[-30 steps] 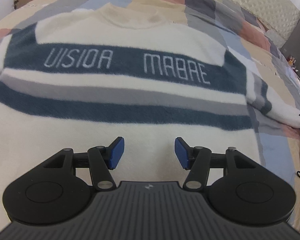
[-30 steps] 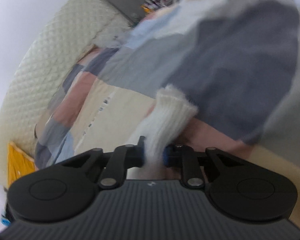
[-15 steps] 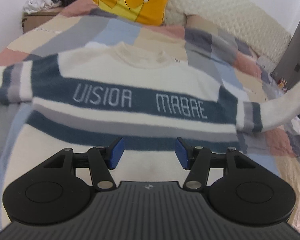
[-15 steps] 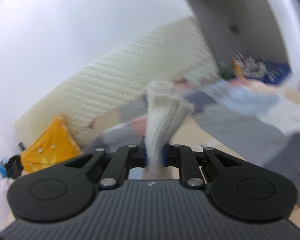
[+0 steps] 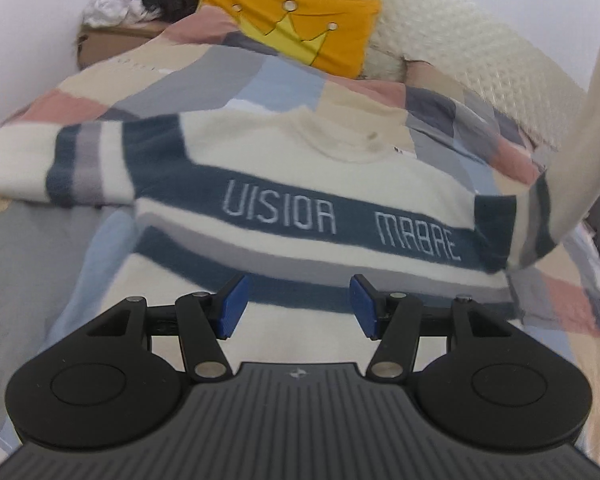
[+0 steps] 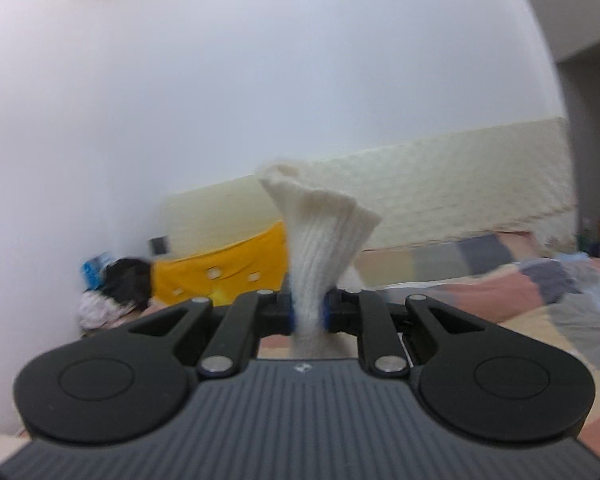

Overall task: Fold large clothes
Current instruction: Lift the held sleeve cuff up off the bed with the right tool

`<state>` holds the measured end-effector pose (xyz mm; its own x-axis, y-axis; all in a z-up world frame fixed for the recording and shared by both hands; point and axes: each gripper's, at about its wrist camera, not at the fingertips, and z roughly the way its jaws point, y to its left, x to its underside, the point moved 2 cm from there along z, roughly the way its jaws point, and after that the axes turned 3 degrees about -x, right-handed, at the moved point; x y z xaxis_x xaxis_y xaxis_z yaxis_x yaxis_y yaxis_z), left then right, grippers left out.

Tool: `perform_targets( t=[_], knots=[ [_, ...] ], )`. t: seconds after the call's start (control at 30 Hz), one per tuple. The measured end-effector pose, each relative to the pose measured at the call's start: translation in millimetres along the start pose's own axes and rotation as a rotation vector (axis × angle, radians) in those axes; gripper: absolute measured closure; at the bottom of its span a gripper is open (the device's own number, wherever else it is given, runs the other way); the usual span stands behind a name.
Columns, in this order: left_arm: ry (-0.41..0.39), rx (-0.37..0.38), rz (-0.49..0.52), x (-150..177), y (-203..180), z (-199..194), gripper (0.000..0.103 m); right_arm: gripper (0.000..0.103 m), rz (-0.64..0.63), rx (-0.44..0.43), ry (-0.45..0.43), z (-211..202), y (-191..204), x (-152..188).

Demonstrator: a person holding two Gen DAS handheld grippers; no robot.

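Observation:
A cream sweater (image 5: 300, 160) with navy and grey stripes and white lettering lies face up on the patchwork bedspread (image 5: 148, 80). Its left sleeve (image 5: 40, 168) stretches flat to the left. The right sleeve (image 5: 580, 128) rises steeply off the bed at the right edge. My left gripper (image 5: 296, 304) hovers open over the sweater's lower body with nothing between its blue pads. In the right wrist view my right gripper (image 6: 309, 314) is shut on the sleeve's ribbed cream cuff (image 6: 320, 232), which fans out above the jaws, high above the bed.
A yellow crown pillow (image 5: 300, 28) and a quilted cream headboard (image 5: 480, 52) stand at the head of the bed. A pile of clothes (image 5: 140, 0) sits on a box at the far left corner. White walls lie beyond.
My right gripper has swung up from the bed with the cuff, lifting the right sleeve into the air. My left gripper has drawn back from the sweater, so more of the bed shows.

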<state>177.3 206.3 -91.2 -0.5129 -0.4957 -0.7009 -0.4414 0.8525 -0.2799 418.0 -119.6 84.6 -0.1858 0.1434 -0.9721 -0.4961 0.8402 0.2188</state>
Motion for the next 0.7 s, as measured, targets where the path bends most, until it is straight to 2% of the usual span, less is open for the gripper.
perform_targets(
  t=[0.13, 0.37, 0.53, 0.7],
  knots=[
    [-0.014, 0.059, -0.108, -11.0, 31.5, -12.8, 0.041, 0.088, -0.045, -0.098, 0.044, 7.1, 59.4, 30.2],
    [-0.085, 0.041, -0.228, -24.5, 79.6, -32.3, 0.041, 0.088, -0.078, -0.244, 0.156, 14.0, 149.6, 116.8],
    [-0.108, 0.034, -0.302, -30.5, 106.3, -36.4, 0.041, 0.088, -0.113, -0.293, 0.273, 13.4, 182.3, 191.2],
    [-0.108, 0.032, -0.329, -31.7, 115.3, -33.1, 0.041, 0.088, -0.142, -0.313, 0.422, 15.2, 199.9, 261.2]
  ],
)
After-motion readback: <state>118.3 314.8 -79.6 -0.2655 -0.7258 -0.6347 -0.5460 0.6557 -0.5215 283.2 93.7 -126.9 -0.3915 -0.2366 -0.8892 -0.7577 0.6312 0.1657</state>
